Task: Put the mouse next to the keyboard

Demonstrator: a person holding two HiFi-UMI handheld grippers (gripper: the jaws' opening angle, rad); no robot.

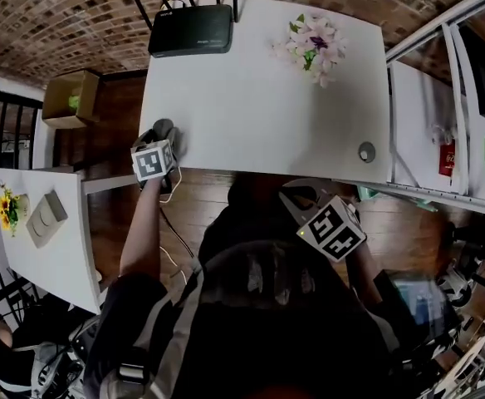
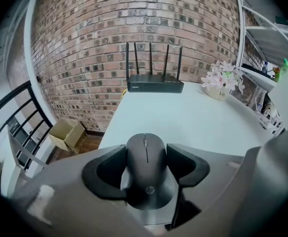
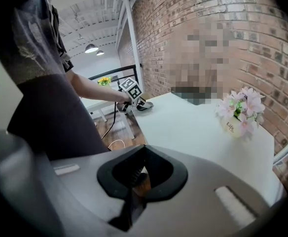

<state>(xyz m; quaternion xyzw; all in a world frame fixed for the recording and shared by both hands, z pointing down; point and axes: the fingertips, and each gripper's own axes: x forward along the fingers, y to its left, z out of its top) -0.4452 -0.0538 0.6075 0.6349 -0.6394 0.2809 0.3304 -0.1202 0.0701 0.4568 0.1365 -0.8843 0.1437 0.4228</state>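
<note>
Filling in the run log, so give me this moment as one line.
left tool: shut on mouse, near-left edge of table | right tool: shut, empty, off table | keyboard: not in view

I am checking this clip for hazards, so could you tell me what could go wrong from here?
1. The left gripper holds the mouse by its sides at the near left corner of the table; a slip or early release there could drop it to the floor.
2. No keyboard shows in any view, so the mouse may end up in the wrong place.
</note>
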